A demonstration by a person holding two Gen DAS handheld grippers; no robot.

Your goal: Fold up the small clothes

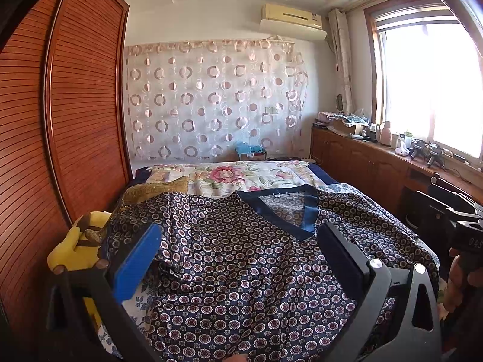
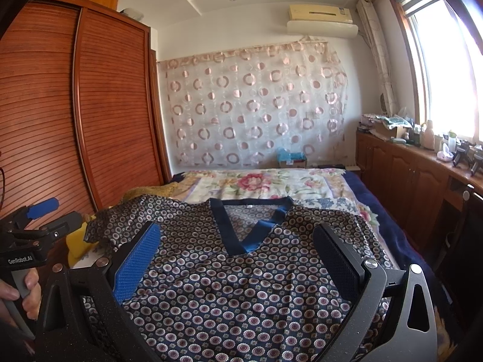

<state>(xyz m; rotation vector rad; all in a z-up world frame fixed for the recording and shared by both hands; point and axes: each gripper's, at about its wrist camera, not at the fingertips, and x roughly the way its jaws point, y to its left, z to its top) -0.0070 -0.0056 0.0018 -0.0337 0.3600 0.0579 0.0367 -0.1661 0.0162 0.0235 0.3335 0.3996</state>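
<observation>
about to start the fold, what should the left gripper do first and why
Probably lower the open left gripper onto the shirt's left sleeve and pinch it: the shirt lies spread flat on the bed, V-neck away, and both grippers hold nothing.

Satin sheen against slatted wood

A glossy, satin-like printed cloth top (image 2: 241, 286) lies on a matt floral cotton bedspread (image 2: 256, 187); ribbed, varnished wood fronts the wardrobe (image 2: 90, 105), and matt black plastic hand-held gripper (image 2: 238, 259) fingers carry textured rubbery pads.

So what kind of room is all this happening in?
A bedroom in a home, most likely. There's a bed with a floral cover, a tall wooden wardrobe beside it, and a patterned shirt spread out on the bed.
</observation>
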